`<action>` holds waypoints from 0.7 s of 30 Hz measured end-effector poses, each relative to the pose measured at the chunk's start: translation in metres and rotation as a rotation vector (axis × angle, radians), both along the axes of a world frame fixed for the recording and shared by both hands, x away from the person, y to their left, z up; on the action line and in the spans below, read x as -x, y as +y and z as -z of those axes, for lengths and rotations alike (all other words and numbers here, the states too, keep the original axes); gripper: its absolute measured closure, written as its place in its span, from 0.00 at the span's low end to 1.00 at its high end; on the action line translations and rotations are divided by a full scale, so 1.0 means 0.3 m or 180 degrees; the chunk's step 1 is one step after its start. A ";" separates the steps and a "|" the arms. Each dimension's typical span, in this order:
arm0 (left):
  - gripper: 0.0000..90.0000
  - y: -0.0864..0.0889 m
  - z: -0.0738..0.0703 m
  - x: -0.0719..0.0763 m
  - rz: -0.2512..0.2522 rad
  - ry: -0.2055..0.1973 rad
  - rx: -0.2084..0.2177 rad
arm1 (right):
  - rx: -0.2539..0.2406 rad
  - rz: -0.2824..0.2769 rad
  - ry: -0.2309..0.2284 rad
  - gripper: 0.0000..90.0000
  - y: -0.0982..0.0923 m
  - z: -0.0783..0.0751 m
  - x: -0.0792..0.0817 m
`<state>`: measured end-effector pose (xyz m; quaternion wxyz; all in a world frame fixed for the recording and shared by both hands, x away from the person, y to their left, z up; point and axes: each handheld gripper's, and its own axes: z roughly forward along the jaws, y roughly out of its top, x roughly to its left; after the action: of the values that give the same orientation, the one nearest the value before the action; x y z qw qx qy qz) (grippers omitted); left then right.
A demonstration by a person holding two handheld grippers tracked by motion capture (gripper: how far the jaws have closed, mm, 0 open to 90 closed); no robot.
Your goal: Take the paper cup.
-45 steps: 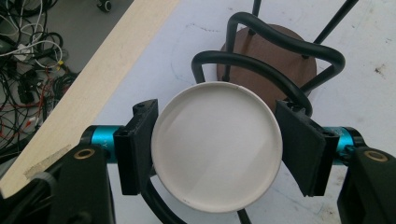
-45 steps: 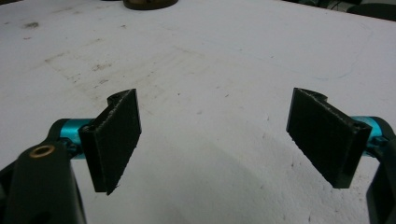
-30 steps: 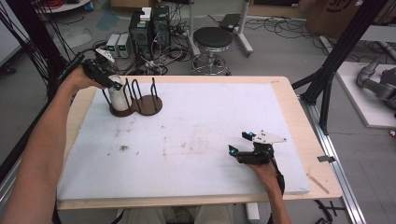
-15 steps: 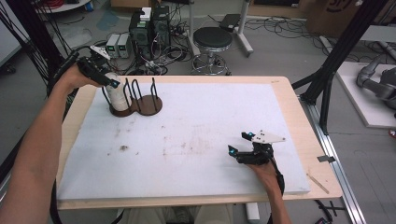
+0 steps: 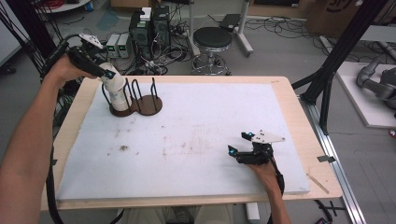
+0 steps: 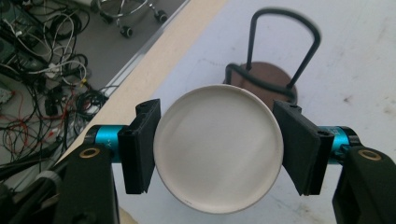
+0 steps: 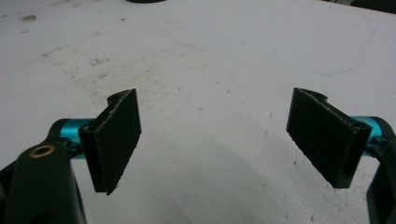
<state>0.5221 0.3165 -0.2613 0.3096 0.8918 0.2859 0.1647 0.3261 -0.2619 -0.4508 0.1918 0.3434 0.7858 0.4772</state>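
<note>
White foam sheeting (image 5: 196,140) covers a wooden table (image 5: 299,116), with a grey floor behind it strewn with cables, computer cases (image 5: 149,28) and a round stool (image 5: 212,39). At the far left corner of the sheet stands a dark brown wooden rack (image 5: 140,103) with round bases and upright black wire loops. The left gripper (image 5: 100,71) reaches in from the left edge and grips a white cup (image 5: 116,91) that sits tilted among the loops of the rack's left half; in the high view its lower end is hidden behind the wires, so whether it touches the base cannot be told. In the left gripper view the jaws have just been closing and now press on both sides of the cup (image 6: 218,147), its round white end facing the camera, with a wire loop and the brown base beyond it. The right gripper (image 5: 240,150) rests on the foam near the front right, well apart from the rack, its jaws wide open with nothing between them; the right gripper view (image 7: 215,140) shows bare, lightly stained foam (image 7: 210,70) past the pads.
</note>
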 end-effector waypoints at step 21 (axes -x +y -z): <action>0.40 0.001 -0.120 0.047 0.0026 -0.0138 0.0123 | -0.0037 -0.0015 -0.0003 0.20 -0.004 0.000 -0.001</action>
<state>0.5081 0.3167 -0.2255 0.3336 0.8830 0.2786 0.1772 0.3263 -0.2631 -0.4508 0.1891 0.3424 0.7838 0.4824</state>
